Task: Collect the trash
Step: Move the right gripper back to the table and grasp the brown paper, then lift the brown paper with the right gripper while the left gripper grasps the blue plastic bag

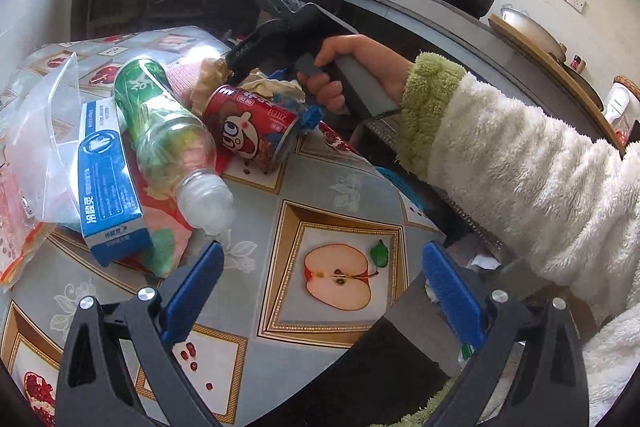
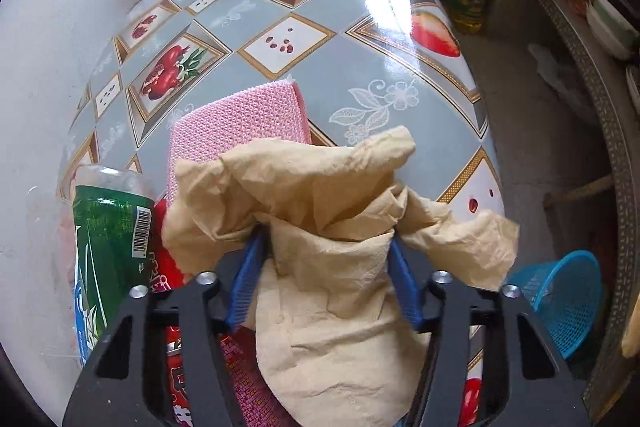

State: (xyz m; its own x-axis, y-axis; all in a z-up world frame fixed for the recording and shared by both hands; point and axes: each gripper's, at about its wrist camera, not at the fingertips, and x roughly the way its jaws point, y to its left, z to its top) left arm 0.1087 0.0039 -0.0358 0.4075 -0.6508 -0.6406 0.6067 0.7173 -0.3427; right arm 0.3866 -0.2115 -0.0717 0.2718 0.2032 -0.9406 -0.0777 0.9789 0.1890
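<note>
right hand-held gripper clamps tissue | basket right-wrist view only

Item count on the counter:
- Plastic bottle, green label: 1
- Red can: 1
- Blue-and-white carton: 1
- Clear plastic bag: 1
- Crumpled brown paper: 1
- Pink textured pad: 1

Floor beside the counter:
- Blue mesh basket: 1

Hand-held gripper units: 2, left and right
</note>
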